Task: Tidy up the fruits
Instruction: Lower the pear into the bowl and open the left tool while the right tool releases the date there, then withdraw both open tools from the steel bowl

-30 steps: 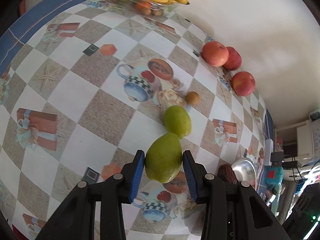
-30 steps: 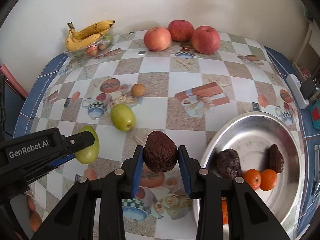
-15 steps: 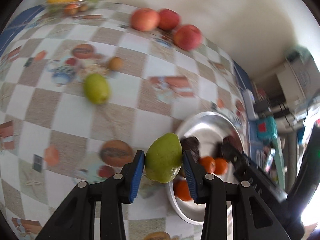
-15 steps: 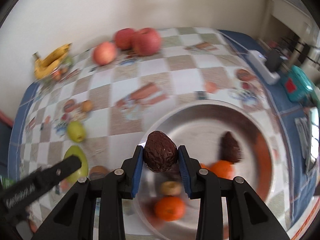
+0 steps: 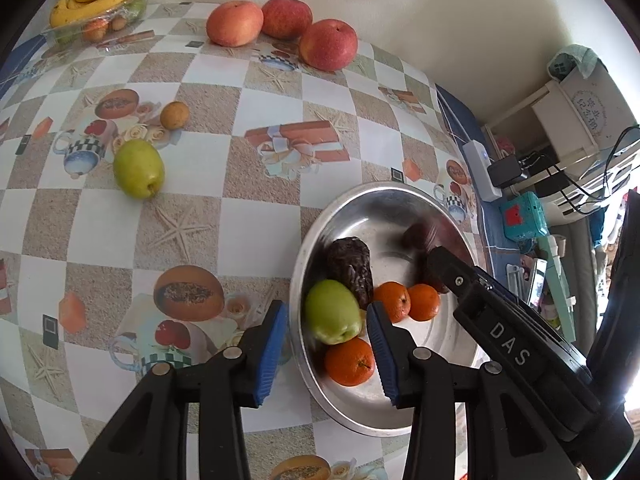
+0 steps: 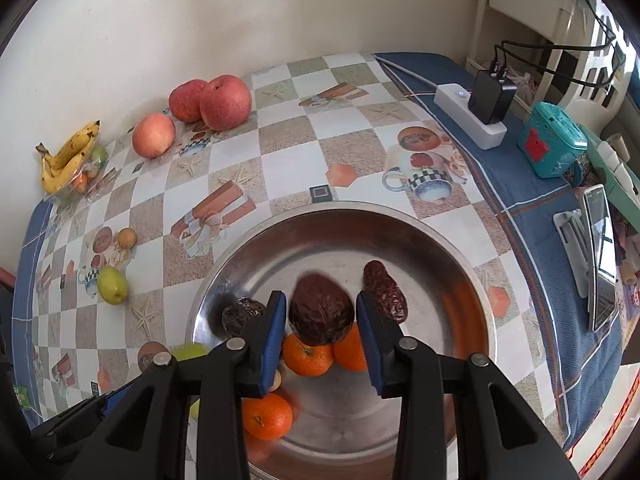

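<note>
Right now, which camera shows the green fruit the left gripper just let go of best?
Left wrist: the green fruit sits sharp and whole in the metal bowl, between the open left gripper fingers. Right wrist catches only a blurred green sliver.

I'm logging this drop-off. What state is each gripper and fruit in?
left gripper: open, over the metal bowl.
green pear: released, between the jaws.
right gripper: open.
dark wrinkled fruit: released, blurred, above the oranges.
second green pear: lying on the table.
</note>
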